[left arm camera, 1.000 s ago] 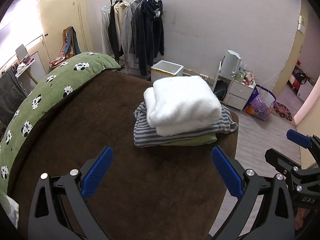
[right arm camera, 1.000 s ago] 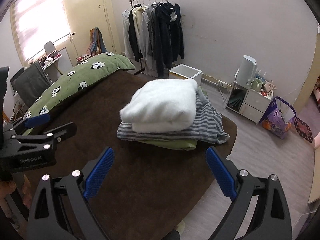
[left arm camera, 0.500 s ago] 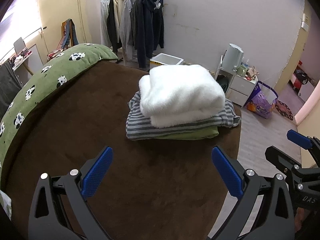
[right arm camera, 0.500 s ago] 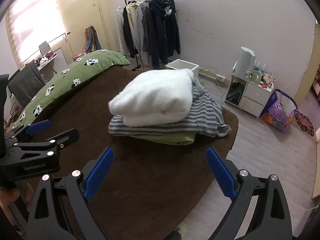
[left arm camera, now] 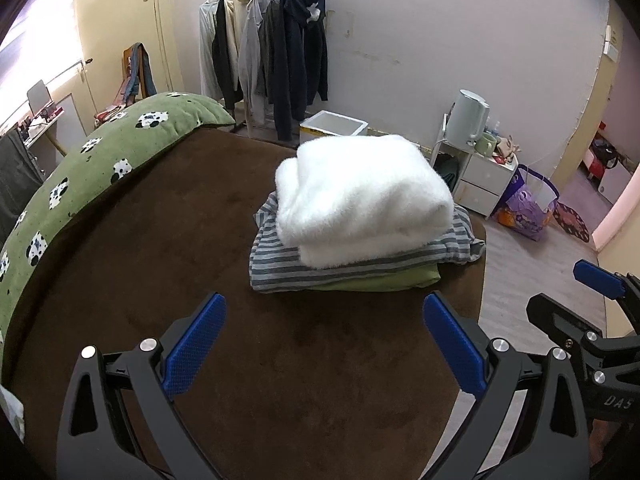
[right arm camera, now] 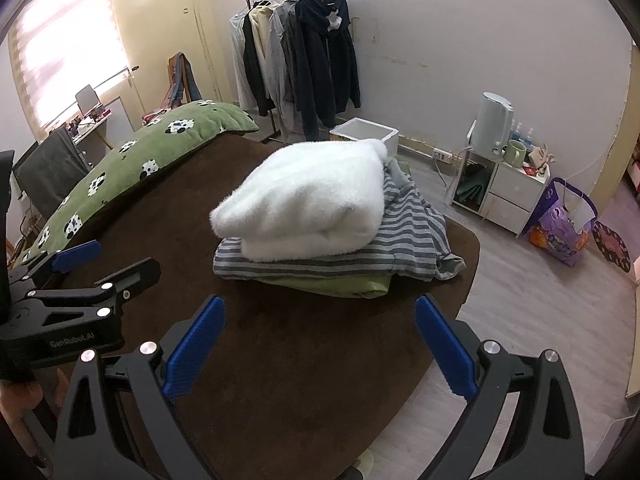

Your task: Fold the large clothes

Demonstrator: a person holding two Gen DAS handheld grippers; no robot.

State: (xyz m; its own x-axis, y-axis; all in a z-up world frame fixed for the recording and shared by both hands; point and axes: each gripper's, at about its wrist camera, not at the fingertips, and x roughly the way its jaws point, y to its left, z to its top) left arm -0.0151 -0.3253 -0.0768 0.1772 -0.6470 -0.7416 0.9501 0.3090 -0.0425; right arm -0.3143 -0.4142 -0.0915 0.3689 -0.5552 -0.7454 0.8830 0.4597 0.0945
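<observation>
Left gripper [left arm camera: 324, 344] and right gripper [right arm camera: 318, 346]: jaws spread wide, holding nothing. Both hover near the folded stack, topped by the white fleece [left arm camera: 360, 196], keeping it undisturbed.

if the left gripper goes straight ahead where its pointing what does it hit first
Probably the brown blanket just short of the clothes pile; the open left gripper tilts down towards it, though depth is unclear.

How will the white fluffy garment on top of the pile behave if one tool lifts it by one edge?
The white fluffy garment looks soft and thick, so it would probably sag and unfold. It probably weighs little for its bulk. Resting loosely on the striped garment, it may slide off.
</observation>
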